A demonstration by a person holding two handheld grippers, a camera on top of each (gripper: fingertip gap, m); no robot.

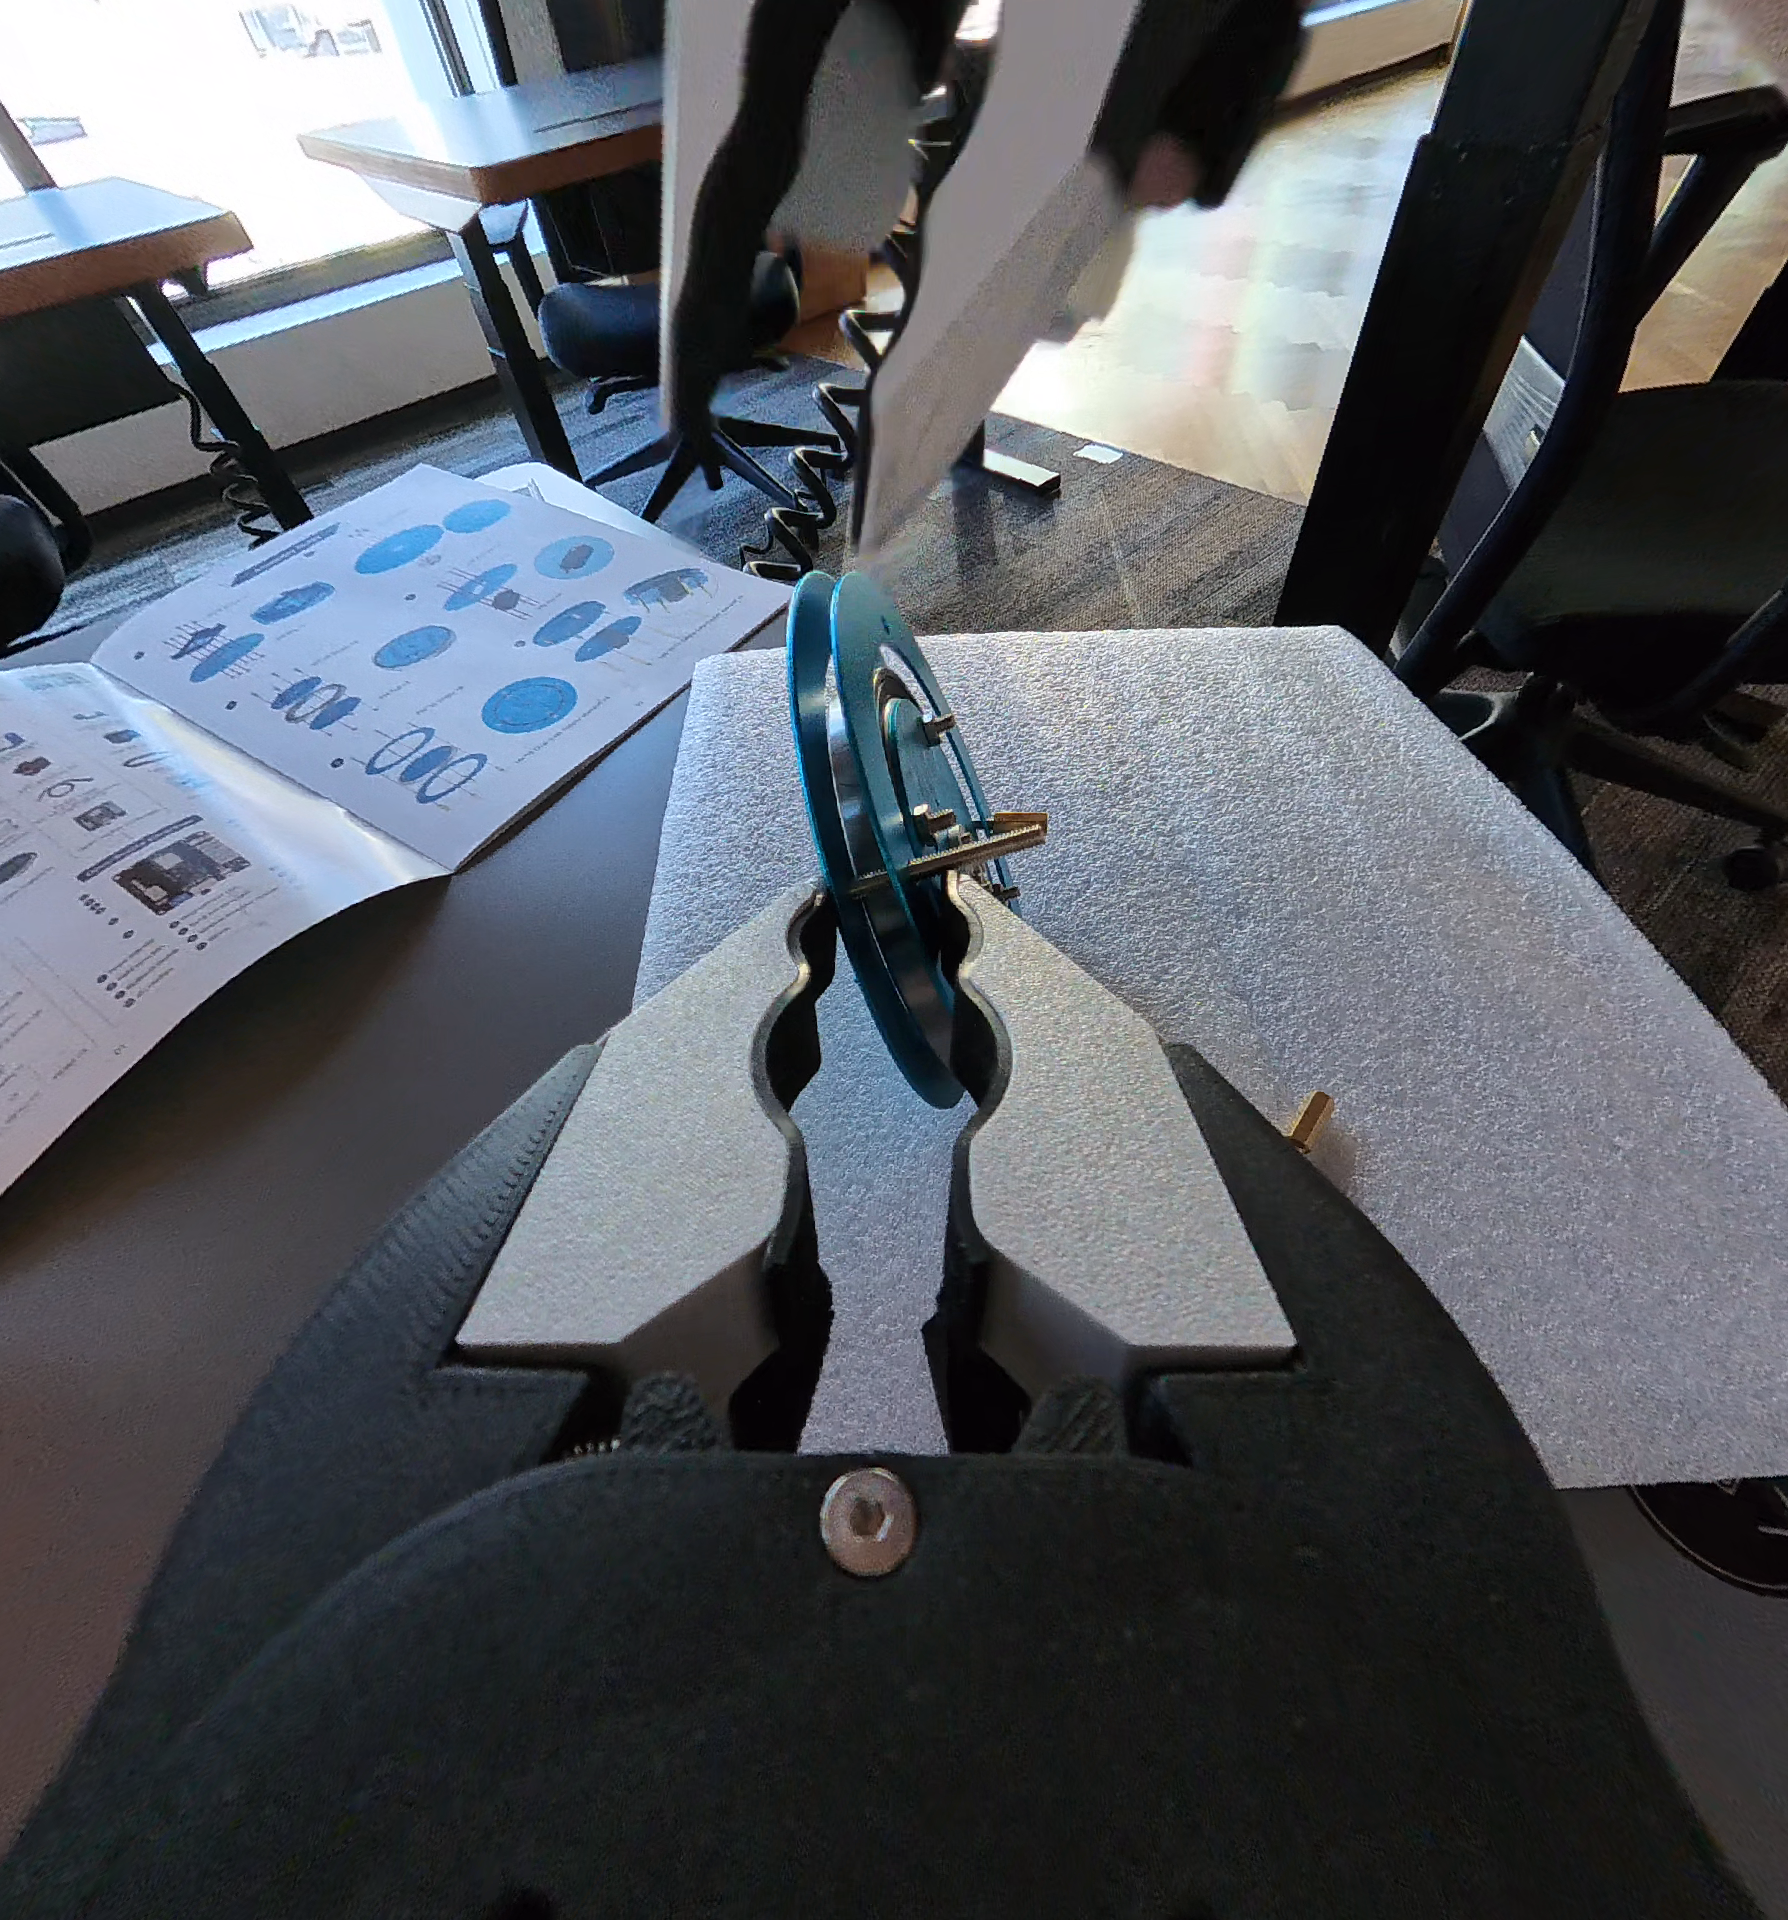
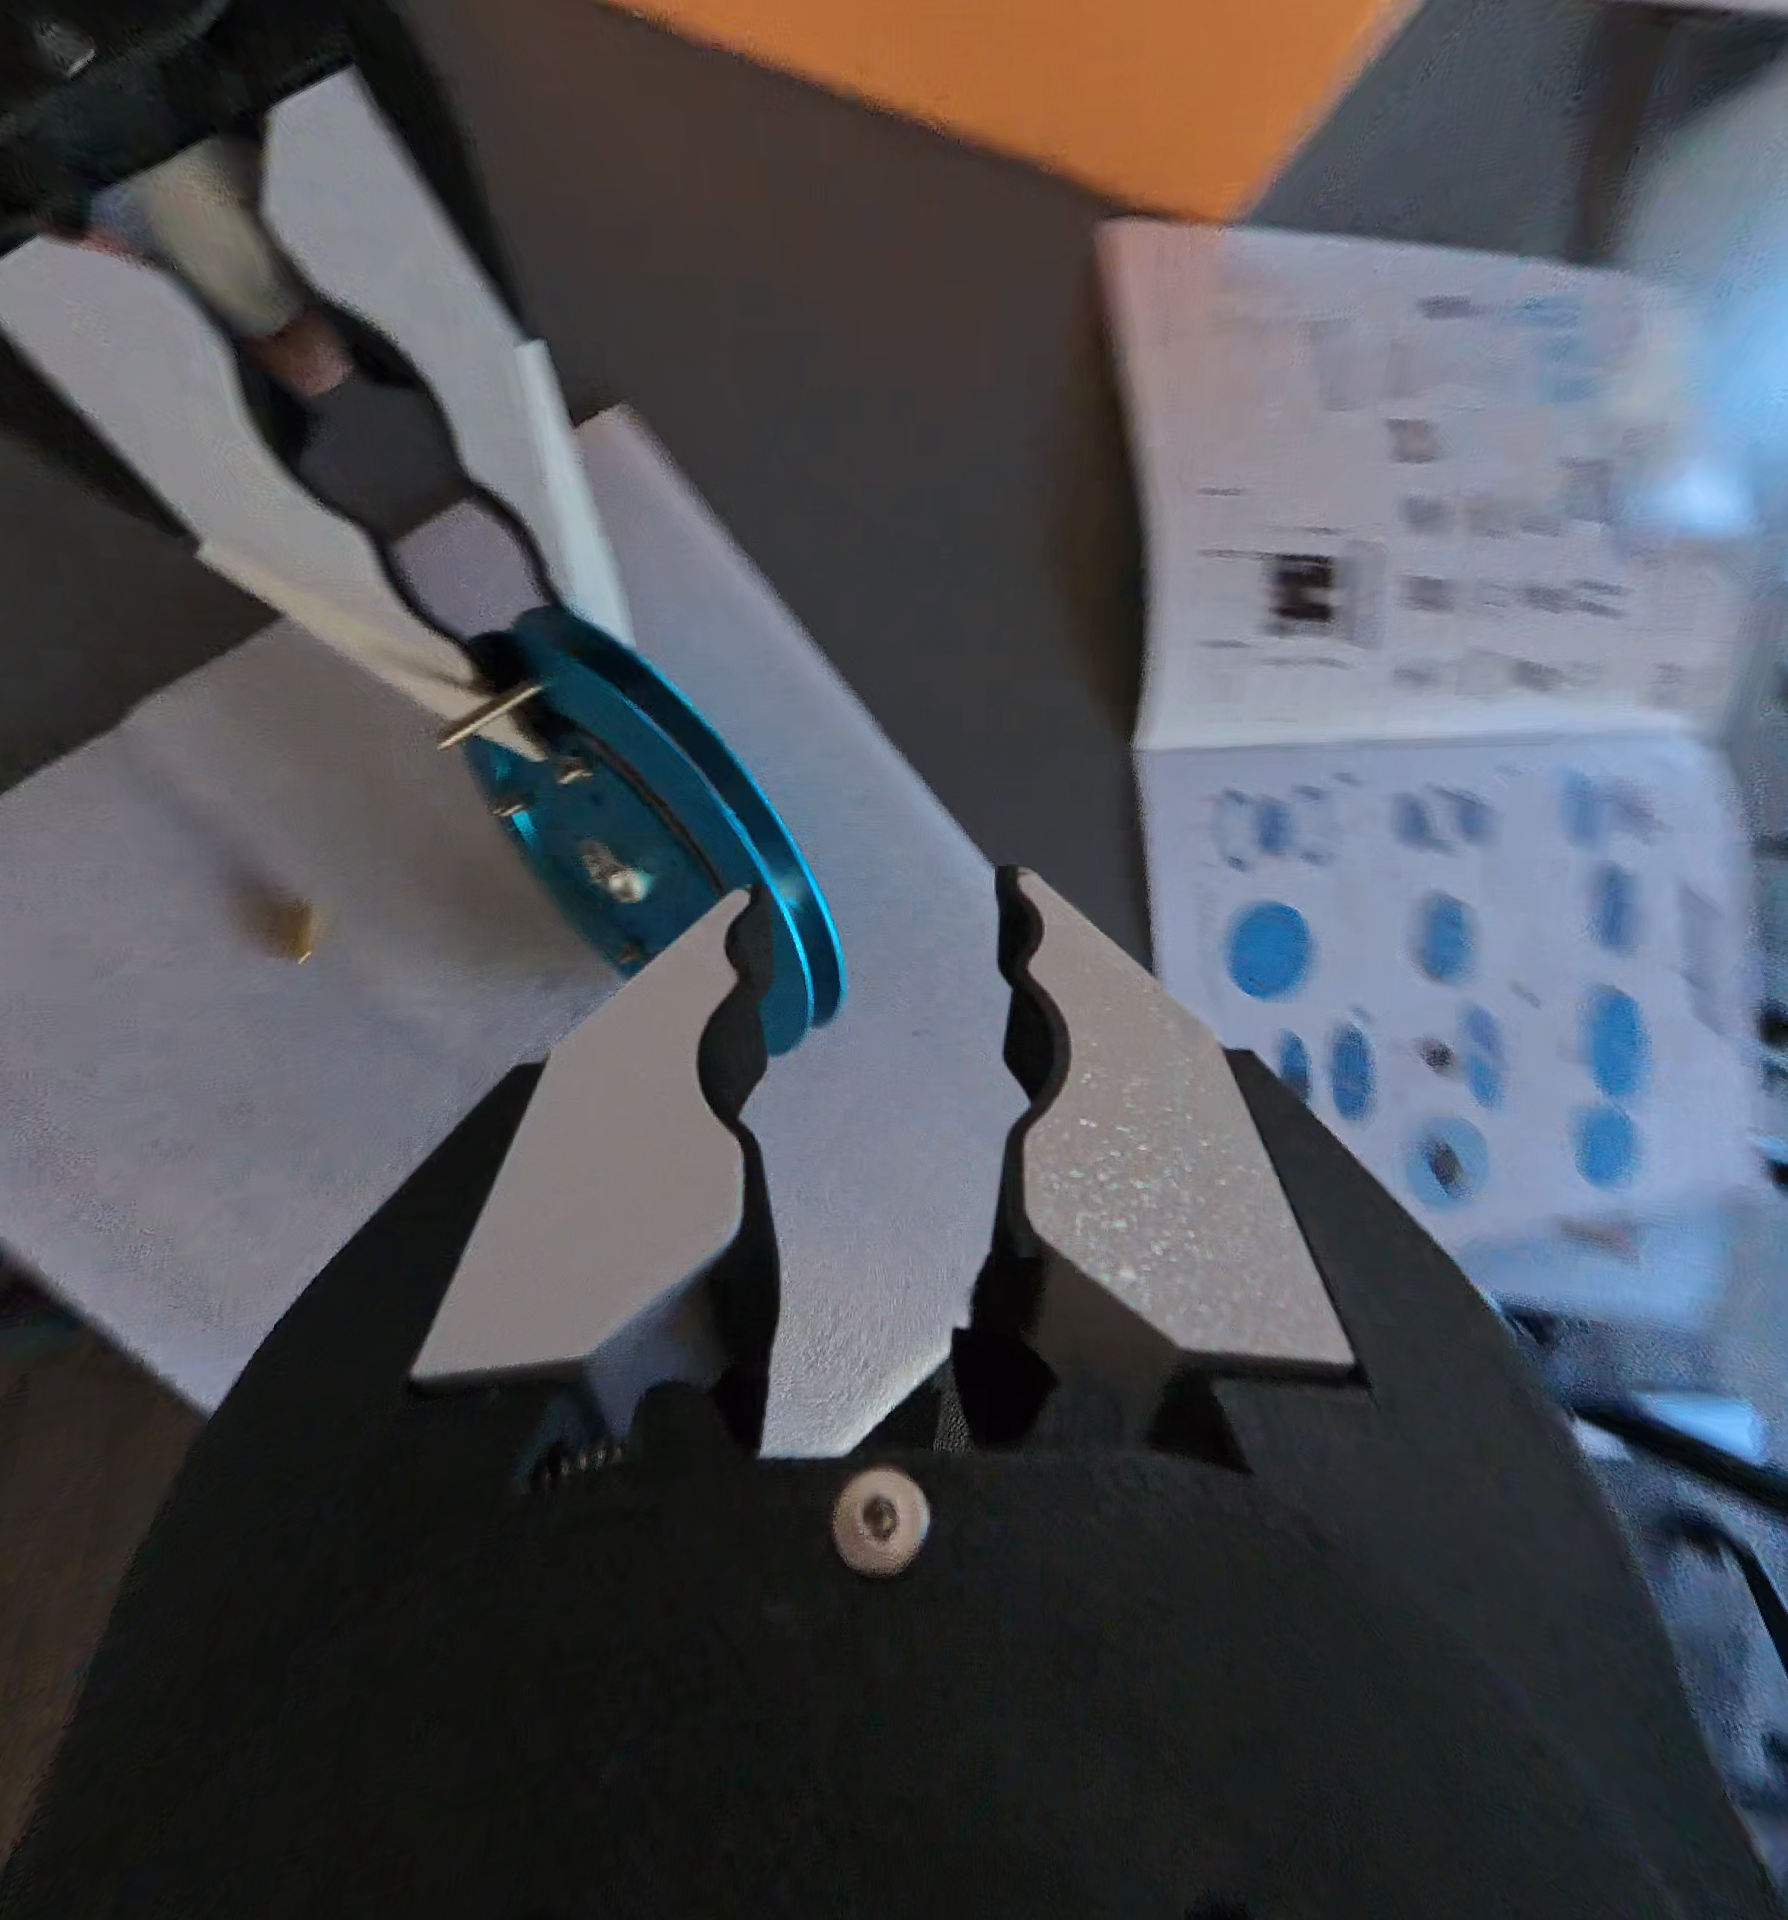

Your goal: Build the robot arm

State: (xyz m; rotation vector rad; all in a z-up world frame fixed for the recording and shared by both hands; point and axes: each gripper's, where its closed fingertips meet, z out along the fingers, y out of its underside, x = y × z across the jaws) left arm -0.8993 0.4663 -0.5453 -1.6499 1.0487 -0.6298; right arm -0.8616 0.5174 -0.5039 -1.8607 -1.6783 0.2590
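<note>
The left gripper (image 1: 895,914) pinches the blue disc stack (image 1: 869,790) on edge over the foam sheet (image 1: 1285,883); the right gripper's (image 2: 874,904) fingers, spread and empty, sit just beside its rim.

**Around the work surface**

A white foam sheet (image 1: 1285,831) lies on a dark table (image 1: 246,1195). A small brass piece (image 1: 1311,1120) rests on the foam. An open booklet (image 1: 246,779) with blue diagrams lies just beside the foam, to its left. A blurred orange box (image 2: 1077,94) sits at the table's far side. Beyond the table are a black office chair (image 1: 1700,499), a coiled black cable (image 1: 817,457) and wood-topped desks (image 1: 79,244) by bright windows.
</note>
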